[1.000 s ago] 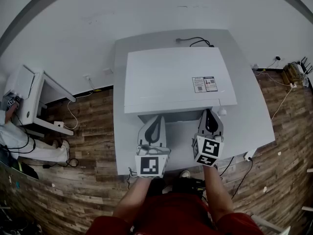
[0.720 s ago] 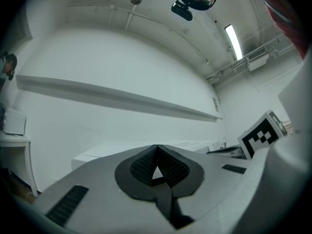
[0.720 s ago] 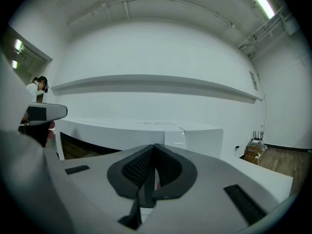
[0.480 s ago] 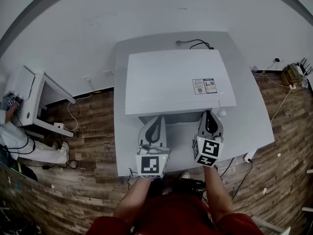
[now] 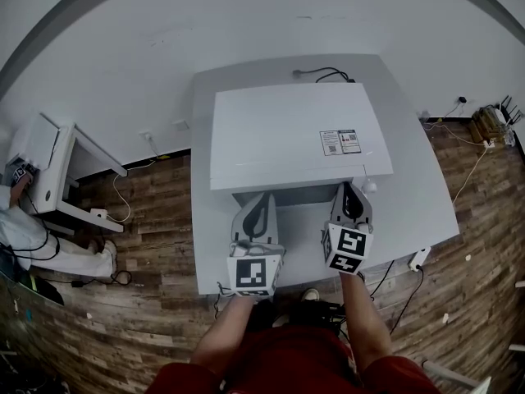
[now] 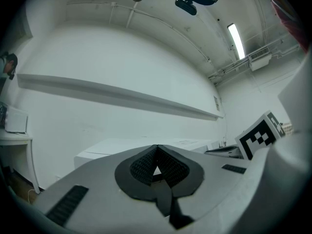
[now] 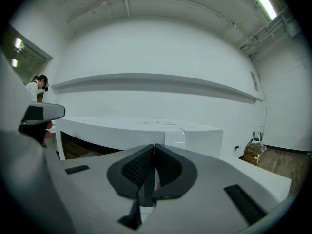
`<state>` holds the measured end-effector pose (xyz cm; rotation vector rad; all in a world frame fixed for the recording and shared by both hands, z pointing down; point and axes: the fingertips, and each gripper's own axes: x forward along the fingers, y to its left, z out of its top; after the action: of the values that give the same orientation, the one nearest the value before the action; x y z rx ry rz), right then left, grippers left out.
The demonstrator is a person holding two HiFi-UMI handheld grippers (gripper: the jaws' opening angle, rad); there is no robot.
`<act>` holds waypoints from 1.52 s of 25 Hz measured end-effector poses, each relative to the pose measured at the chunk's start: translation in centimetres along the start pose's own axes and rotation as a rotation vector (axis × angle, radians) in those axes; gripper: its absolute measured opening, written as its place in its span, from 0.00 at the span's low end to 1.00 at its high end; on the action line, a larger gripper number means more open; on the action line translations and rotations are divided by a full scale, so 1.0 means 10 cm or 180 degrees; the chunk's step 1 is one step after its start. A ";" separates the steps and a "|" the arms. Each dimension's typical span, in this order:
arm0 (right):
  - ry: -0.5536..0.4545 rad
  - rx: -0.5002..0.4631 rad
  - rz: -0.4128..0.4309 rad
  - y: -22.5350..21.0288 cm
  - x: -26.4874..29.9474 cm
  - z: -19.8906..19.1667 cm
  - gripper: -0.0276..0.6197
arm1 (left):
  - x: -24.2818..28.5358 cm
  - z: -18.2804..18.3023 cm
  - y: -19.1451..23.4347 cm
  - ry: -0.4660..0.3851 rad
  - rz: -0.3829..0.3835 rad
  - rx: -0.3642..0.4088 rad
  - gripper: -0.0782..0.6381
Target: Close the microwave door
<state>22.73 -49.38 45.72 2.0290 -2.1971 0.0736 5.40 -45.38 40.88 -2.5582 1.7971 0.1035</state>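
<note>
From the head view, a white microwave (image 5: 287,134) sits squarely on a grey table (image 5: 410,212) with its front toward the person; a dark front band (image 5: 283,195) shows under its top panel, though whether that is the door swung down or only the front face cannot be told from above. The left gripper (image 5: 261,199) and right gripper (image 5: 349,189) hover just before that front, side by side. In the left gripper view, the left gripper (image 6: 156,150) has its tongs pressed together on nothing, with the microwave (image 6: 126,147) low and near beyond them. In the right gripper view, the right gripper (image 7: 154,147) is likewise pressed together and empty, facing a dark opening (image 7: 87,147) left of the pale control panel (image 7: 202,140). The door is likely a light, stiff, smooth hinged panel, best pushed with the closed tips on its free edge, far from the hinge, rather than pinched; the latch probably wants a firm last press, and the oven may slide on the tabletop
</note>
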 end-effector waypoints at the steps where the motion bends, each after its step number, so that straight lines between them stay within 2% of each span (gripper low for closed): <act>1: -0.0012 -0.0008 0.0013 0.01 -0.01 0.02 0.09 | -0.01 -0.03 0.00 0.0034 -0.0004 0.0027 0.15; 5: -0.0079 -0.0112 0.0079 0.12 -0.12 0.09 0.09 | -0.04 -0.06 -0.02 0.0089 -0.0045 0.0054 0.15; 14: -0.0262 -0.0095 0.0150 0.28 -0.48 0.32 0.09 | -0.09 0.07 -0.16 0.0021 -0.0201 0.0058 0.15; 20: -0.0426 -0.0075 0.0143 0.22 -0.77 0.54 0.09 | -0.13 0.13 -0.34 -0.0025 -0.0352 0.0045 0.15; 24: -0.0581 -0.0082 0.0119 0.14 -0.99 0.76 0.09 | -0.20 0.18 -0.46 -0.0007 -0.0468 -0.0048 0.15; 30: -0.0815 -0.0112 0.0140 0.05 -1.23 1.08 0.09 | -0.32 0.40 -0.44 -0.0007 -0.0410 -0.0043 0.15; 38: -0.0832 -0.0157 0.0227 0.08 -1.28 1.22 0.09 | -0.35 0.63 -0.45 -0.0026 -0.0370 0.0013 0.15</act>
<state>21.92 -38.37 31.87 2.0342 -2.3952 -0.2494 8.17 -40.31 34.70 -2.6480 1.6393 0.1084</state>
